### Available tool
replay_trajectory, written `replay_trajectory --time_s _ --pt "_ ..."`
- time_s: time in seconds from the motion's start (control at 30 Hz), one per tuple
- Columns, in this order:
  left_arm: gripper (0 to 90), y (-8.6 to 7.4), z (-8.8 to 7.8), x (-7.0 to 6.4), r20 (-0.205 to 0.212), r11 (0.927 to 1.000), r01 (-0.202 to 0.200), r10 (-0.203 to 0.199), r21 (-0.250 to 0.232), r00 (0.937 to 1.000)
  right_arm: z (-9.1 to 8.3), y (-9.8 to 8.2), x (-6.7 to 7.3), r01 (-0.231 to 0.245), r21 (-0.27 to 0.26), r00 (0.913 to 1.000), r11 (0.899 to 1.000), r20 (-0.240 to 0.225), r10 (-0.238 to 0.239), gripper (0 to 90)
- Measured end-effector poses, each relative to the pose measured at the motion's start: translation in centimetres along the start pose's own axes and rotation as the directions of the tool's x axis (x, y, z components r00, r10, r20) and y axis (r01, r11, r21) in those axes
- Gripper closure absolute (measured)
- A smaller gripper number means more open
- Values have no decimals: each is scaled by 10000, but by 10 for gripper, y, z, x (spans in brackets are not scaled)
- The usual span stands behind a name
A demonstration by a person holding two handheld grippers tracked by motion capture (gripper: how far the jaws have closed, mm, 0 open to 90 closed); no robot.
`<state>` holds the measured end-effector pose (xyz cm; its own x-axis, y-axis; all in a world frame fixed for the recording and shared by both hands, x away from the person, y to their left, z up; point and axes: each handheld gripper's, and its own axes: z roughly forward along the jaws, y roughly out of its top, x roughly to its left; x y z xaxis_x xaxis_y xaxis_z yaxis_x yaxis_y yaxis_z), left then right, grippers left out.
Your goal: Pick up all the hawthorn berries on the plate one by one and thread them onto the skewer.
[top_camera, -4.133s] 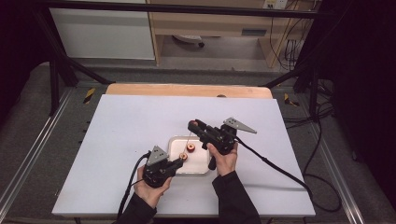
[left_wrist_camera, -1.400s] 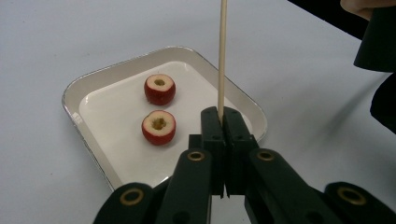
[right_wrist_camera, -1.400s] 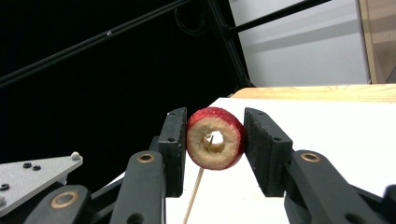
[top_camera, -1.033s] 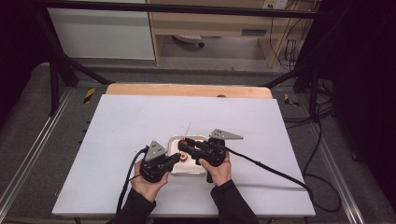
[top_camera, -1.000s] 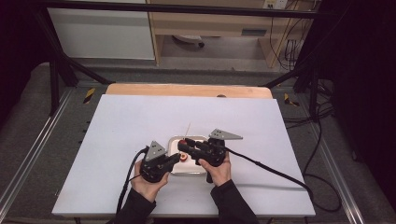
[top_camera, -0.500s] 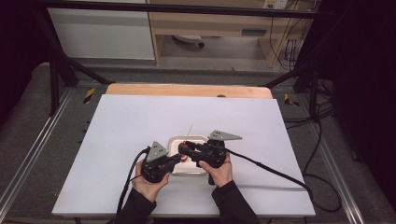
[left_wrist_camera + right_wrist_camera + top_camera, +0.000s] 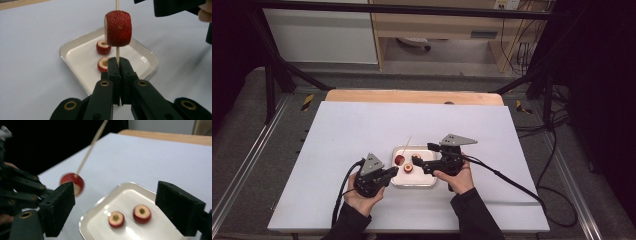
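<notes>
**A:** High view first — what's around my work?

**B:** A white tray (image 7: 428, 181) on the white table (image 7: 337, 130), two cored red fruit slices (image 7: 116, 219) lying in it, nothing blocking.

**A:** I've got the left gripper (image 7: 117, 62) clamped on the wooden skewer (image 7: 116, 51), upright, one red seeded slice (image 7: 118, 28) threaded above the tray's near edge. My right gripper (image 7: 115, 205) has just been opening; its jaws stand wide with nothing between them.

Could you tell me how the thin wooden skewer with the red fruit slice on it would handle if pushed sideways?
The thin wooden skewer would probably flex; the left gripper clamps only its lower end. The red fruit slice makes it top-heavy and might slide down.
</notes>
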<state>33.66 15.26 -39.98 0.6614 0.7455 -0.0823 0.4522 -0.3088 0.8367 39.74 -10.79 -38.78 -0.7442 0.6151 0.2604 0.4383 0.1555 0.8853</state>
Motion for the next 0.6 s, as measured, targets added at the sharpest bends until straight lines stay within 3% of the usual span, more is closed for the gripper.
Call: replay_trajectory --time_s 0.1,0.3,0.53,0.6 --pt "887 -5 -6 5 -59 9999 -46 47 124 10000 0 1 -5 372 631 9988 9973 283 -391 127" --pt "886 -17 -16 15 -170 9998 17 -13 209 9999 1 6 -15 660 1658 9959 9839 497 -752 123" --pt "886 -23 -18 21 -213 9996 25 -19 288 9998 9 12 -27 1409 2878 9869 9473 355 -1576 110" --pt "886 -23 -18 20 -188 9997 45 -40 239 9998 13 14 -27 1629 3280 9824 9305 334 -1838 86"
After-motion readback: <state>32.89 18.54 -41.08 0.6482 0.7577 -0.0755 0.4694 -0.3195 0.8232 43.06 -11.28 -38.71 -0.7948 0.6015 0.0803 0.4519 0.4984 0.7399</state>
